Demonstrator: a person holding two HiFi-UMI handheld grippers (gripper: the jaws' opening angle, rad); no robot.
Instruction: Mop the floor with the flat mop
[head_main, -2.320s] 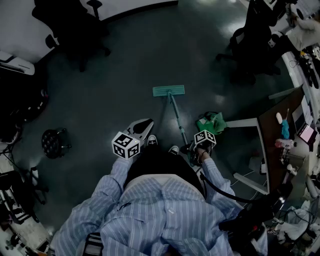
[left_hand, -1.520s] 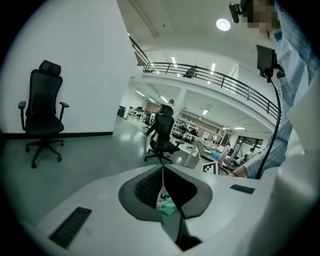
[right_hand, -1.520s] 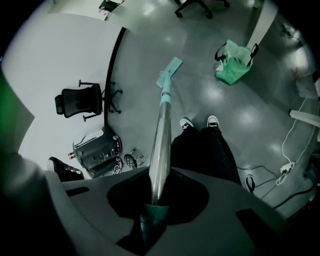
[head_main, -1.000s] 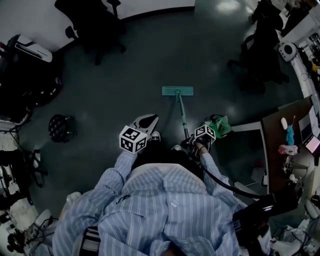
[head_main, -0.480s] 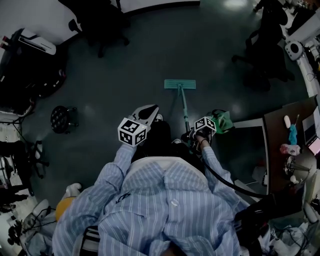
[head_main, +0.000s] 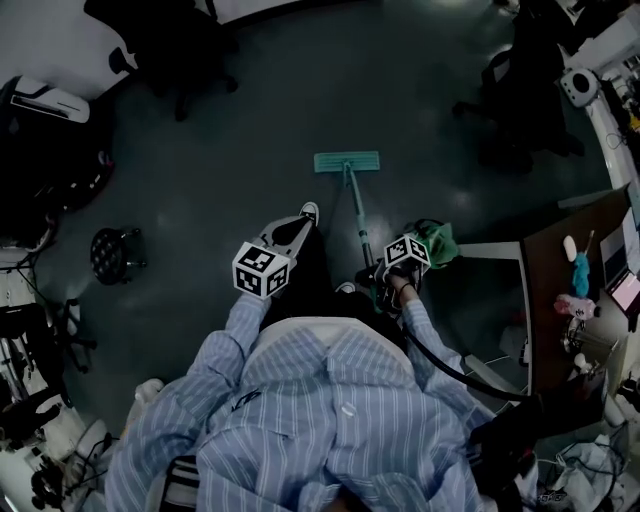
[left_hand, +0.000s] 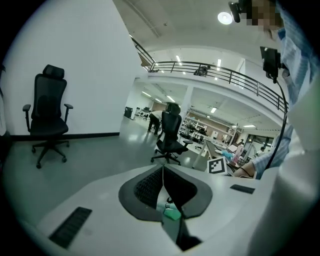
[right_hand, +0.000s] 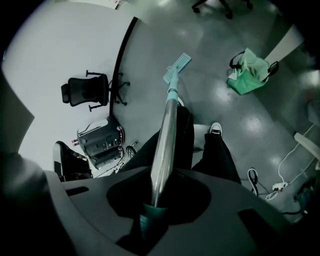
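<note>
We held the flat mop (head_main: 347, 161) in the right gripper (head_main: 378, 283) alone; its teal head lay flat on the dark floor (head_main: 240, 150), ahead of our feet, and the thin handle ran back from it to that gripper. In the right gripper view the right gripper (right_hand: 151, 202) had its jaws closed on the mop (right_hand: 165, 135), at the spot where the metal shaft met a teal sleeve; the shaft ran away from the jaws, past our dark trouser legs, to the head on the floor.

The left gripper (head_main: 291, 231) hung just beside our left leg, well apart from the handle, with its marker cube nearest our sleeve; in the left gripper view the left gripper (left_hand: 163, 171) had its jaw tips pressed together and nothing between them.

One white-toed shoe (head_main: 309, 211) was stepped forward beside the left gripper; the other shoe (right_hand: 215, 128) showed in the right gripper view. A green bag (head_main: 436, 243) sat on the floor just beside the right gripper, against a white desk leg; a brown desk (head_main: 548, 262) stood further right. A black office chair (left_hand: 49, 118) stood against the white wall, and a second chair (left_hand: 171, 136) stood further off in the open room.
</note>
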